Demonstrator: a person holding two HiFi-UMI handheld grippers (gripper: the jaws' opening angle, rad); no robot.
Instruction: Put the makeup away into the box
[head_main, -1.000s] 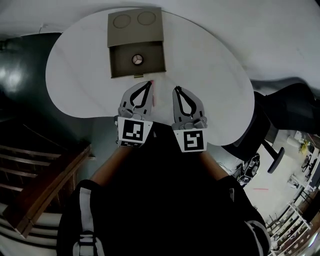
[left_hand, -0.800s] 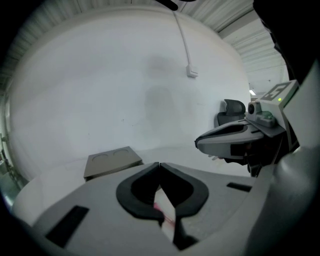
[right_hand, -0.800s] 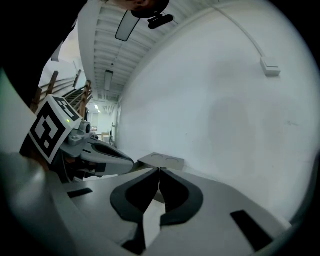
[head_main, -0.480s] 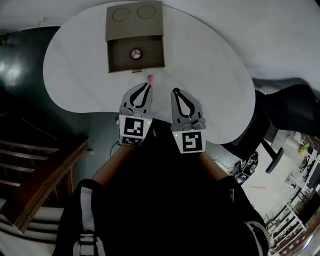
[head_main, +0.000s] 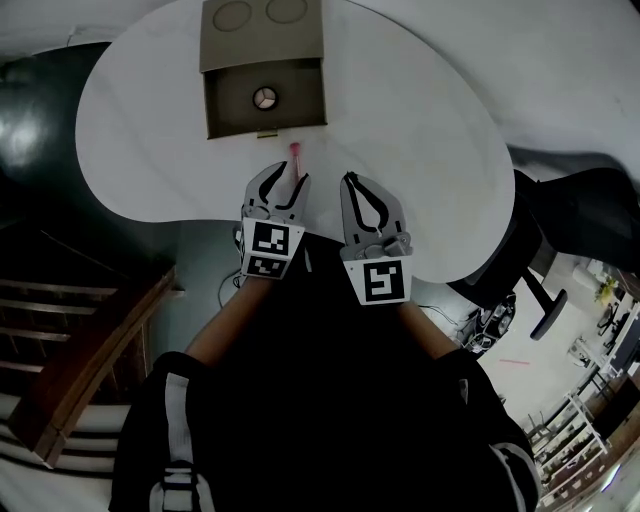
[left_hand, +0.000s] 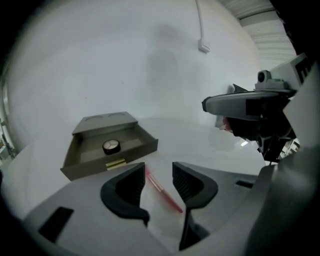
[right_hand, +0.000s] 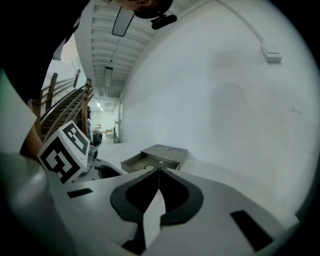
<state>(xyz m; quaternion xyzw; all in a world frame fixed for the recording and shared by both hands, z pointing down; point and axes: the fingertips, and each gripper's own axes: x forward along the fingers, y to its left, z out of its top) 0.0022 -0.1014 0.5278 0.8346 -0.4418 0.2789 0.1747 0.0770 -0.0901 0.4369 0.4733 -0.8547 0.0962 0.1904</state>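
Observation:
An olive box stands at the table's far side with its drawer pulled out. A round compact lies in the drawer. A thin pink makeup stick lies on the white table just in front of the drawer. My left gripper is low over the stick. Its jaws have just been opening, and the stick lies between them on the table, untouched by the pads. My right gripper hovers beside it, shut and empty.
The white table is rounded, with its near edge right under both grippers. A dark chair stands at the right and a wooden stair rail at the left. A white wall rises behind the box.
My left gripper has come down toward the table and its jaws have gone from shut to open, leaving the pink stick lying loose. The right gripper has sunk slightly.

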